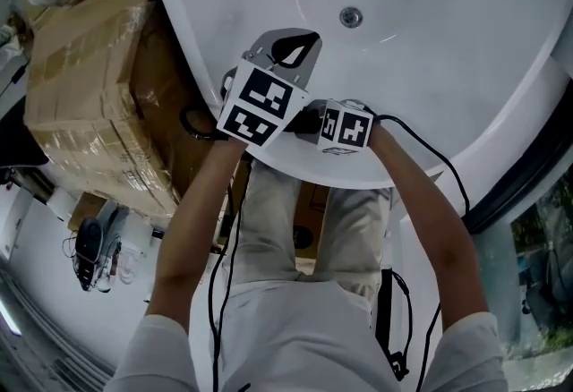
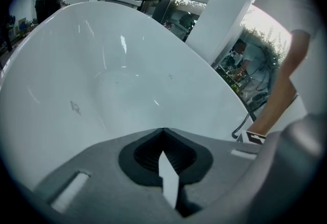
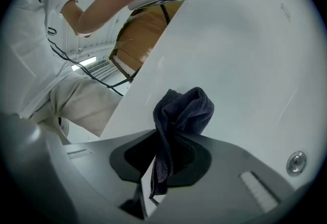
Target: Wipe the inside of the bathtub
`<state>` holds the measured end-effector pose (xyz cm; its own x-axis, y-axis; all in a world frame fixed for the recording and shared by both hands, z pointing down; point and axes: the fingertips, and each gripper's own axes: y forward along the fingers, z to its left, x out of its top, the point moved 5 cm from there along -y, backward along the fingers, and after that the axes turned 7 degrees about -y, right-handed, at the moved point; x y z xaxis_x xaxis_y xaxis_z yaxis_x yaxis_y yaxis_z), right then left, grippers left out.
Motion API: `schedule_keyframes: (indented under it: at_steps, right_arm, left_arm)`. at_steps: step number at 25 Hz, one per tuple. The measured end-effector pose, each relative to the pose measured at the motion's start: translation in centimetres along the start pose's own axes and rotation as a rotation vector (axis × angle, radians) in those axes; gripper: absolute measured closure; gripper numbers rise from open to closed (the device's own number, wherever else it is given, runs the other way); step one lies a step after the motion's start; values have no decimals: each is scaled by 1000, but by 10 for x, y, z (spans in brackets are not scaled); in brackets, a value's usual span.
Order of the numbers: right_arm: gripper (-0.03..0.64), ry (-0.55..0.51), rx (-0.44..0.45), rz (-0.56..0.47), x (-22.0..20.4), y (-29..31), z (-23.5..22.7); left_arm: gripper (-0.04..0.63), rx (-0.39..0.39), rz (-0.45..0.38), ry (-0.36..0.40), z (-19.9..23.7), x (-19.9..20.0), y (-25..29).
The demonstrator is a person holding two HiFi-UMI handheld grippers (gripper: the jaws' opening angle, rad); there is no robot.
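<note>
Dark cloth [image 3: 184, 110] is bunching up between the jaws of my right gripper [image 3: 169, 138], which are pinching tight on it in front of the white bathtub's [image 3: 245, 54] sloping inner wall. I cannot tell whether the cloth is touching that wall. Its drain [image 3: 296, 162] is showing low on the right. My left gripper [image 2: 163, 131] is pointing along the basin, its jaws pressing together on nothing. Cardboard boxes [image 1: 85, 104] are sitting beside the tub.
</note>
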<state>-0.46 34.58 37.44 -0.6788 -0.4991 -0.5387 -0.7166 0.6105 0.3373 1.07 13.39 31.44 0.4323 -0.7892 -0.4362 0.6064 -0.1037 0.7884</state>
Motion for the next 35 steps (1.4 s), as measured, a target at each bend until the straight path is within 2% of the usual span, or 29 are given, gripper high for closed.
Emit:
schedule_keyframes:
  at_steps: [4, 8, 11, 14, 16, 18, 21, 27, 32, 35]
  right_arm:
    - [563, -7, 0, -21, 10, -3, 23]
    - [563, 14, -42, -42, 17, -15, 28]
    - [563, 3, -113, -26, 24, -44, 31]
    - [563, -23, -249, 14, 31, -86, 24]
    - [563, 11, -329, -1, 30, -107, 30]
    - [563, 71, -405, -75, 34, -129, 40]
    - [563, 91, -495, -180, 56, -171, 57]
    - [563, 97, -582, -310, 96, -233, 114]
    - [563, 205, -719, -484, 117, -280, 140]
    - [563, 203, -767, -562, 131, -311, 163]
  left_arm:
    - [595, -7, -23, -18, -10, 16, -14]
    - [595, -8, -39, 10, -23, 34, -30]
    - [595, -8, -52, 17, -40, 46, -49]
    - [595, -11, -70, 36, -56, 65, -67]
    - [595, -21, -80, 46, -70, 75, -82]
    - [595, -17, -88, 57, -81, 83, -100]
    - [595, 7, -111, 59, -86, 102, -124]
    - [595, 11, -143, 64, -117, 125, -172]
    - [595, 45, -207, 28, -136, 150, -212]
    - [595, 54, -240, 40, -155, 170, -237]
